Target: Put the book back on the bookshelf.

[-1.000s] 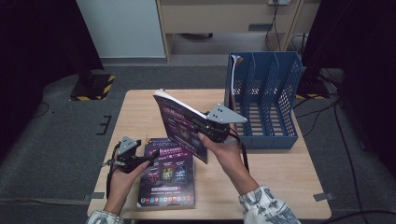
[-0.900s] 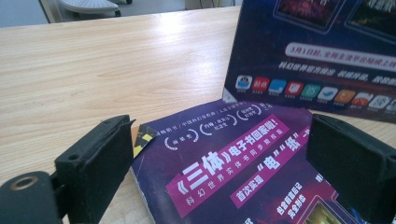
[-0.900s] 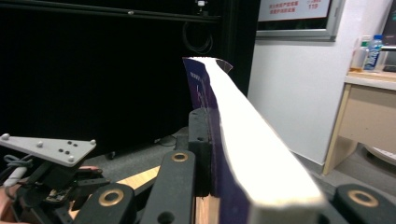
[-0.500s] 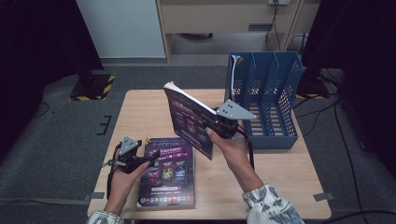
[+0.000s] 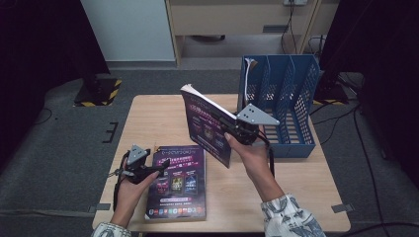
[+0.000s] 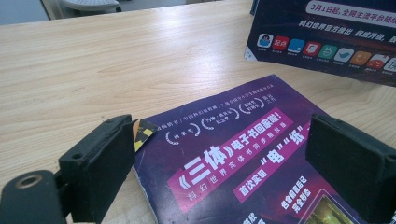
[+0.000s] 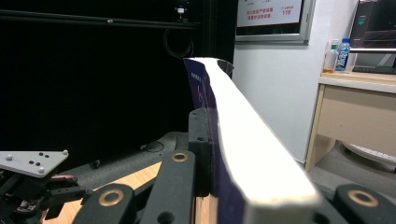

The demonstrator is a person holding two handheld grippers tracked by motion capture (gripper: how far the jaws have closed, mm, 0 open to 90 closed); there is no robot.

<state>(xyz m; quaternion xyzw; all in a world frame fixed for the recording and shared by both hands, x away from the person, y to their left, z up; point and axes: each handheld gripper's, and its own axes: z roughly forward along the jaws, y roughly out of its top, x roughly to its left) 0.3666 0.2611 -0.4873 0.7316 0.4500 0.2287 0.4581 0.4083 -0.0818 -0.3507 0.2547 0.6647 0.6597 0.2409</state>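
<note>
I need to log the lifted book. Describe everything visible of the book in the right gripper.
The lifted book is a thick paperback with a glossy dark purple cover, printed panels and white page edges. It is raised off the wooden table, tilted, lower corner down. The right gripper is shut on its edge, left of the blue file rack.
</note>
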